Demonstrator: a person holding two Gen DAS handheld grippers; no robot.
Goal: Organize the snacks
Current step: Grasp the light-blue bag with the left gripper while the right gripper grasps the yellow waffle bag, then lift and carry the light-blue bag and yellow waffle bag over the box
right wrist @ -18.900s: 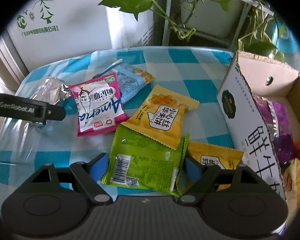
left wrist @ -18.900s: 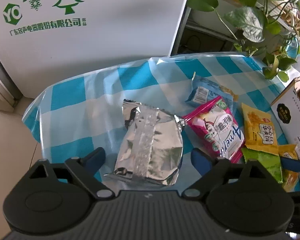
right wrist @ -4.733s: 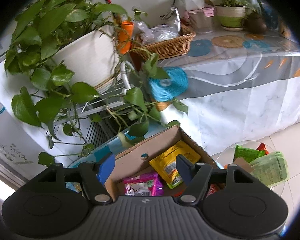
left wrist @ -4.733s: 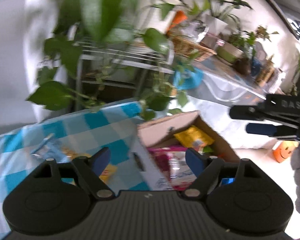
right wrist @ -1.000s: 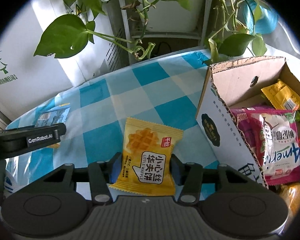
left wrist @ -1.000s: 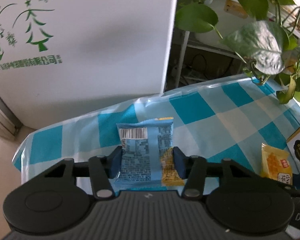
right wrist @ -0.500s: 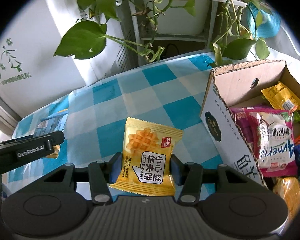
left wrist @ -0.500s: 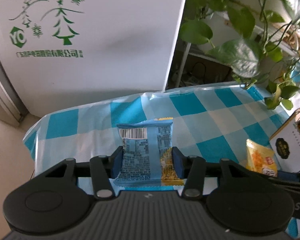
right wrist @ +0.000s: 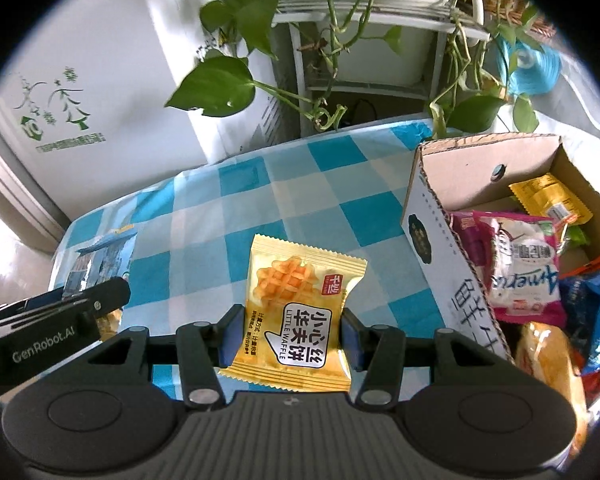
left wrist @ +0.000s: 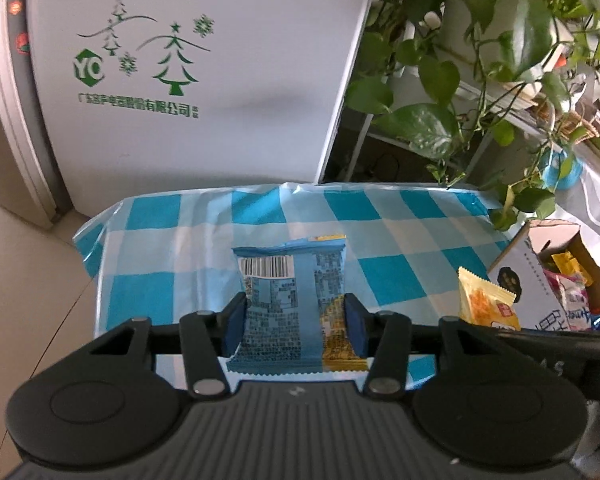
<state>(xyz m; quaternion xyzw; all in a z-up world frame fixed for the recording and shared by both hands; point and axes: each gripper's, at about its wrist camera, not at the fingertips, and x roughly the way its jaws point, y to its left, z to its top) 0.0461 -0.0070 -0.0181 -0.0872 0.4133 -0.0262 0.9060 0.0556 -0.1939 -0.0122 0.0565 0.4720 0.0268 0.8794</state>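
Note:
My left gripper [left wrist: 295,330] is shut on a blue snack packet [left wrist: 288,300] with a barcode and holds it above the blue checked table [left wrist: 380,224]. My right gripper [right wrist: 290,334] is shut on a yellow waffle packet [right wrist: 296,308], held above the table to the left of the cardboard box [right wrist: 440,248]. The box holds several snack packets, among them a pink one [right wrist: 520,260] and a yellow one [right wrist: 548,200]. The waffle packet [left wrist: 486,304] and the box [left wrist: 516,276] also show at the right of the left wrist view. The blue packet [right wrist: 96,268] and left gripper show at the left of the right wrist view.
A white appliance [left wrist: 204,80] with green tree print stands behind the table. A plant rack [right wrist: 372,48] with trailing green leaves stands at the back right, hanging over the table's far edge. Tiled floor [left wrist: 28,280] lies to the left.
Both grippers have risen and drawn back with their packets still held; more of the table and the box now shows.

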